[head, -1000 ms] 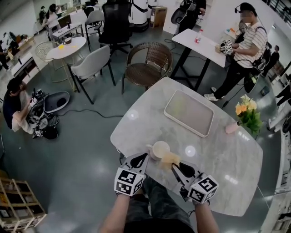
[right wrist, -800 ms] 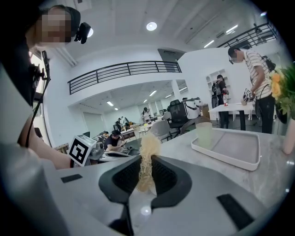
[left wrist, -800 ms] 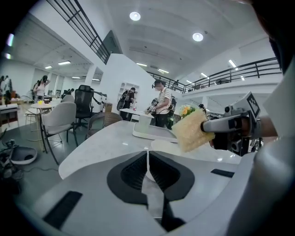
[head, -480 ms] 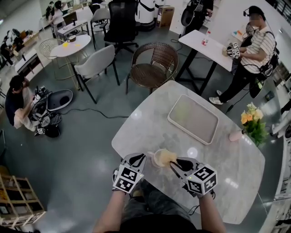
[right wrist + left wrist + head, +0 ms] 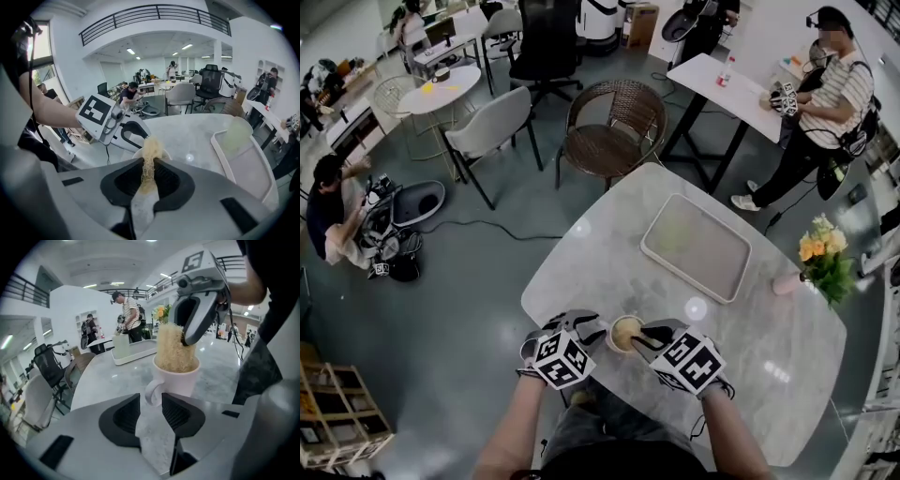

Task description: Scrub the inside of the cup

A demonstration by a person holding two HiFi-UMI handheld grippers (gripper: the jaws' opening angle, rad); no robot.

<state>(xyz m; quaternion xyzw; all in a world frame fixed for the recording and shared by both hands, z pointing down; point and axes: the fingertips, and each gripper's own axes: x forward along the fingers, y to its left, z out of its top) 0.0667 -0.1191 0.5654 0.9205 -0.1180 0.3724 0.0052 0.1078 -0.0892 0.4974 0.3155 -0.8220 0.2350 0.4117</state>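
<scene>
Cup stands on the table directly ahead of the left gripper. Its jaws have just been opening, and the cup's handle sits at their tips, unpressed. The right gripper is clenched on a loofah scrubber, which is pushed into the cup just beyond its tips. Scrubbing looks under way, not finished. One cup, one scrubber, two grippers.

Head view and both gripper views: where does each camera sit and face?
Head view: on the person's head, facing steeply down at the white marble table, forearms.
Left gripper view: on left gripper, along jaws just opening, handle of white cup at their tips.
Right gripper view: on right gripper, along jaws shut on straw-coloured fibre scrubber.
All share the cup.
</scene>
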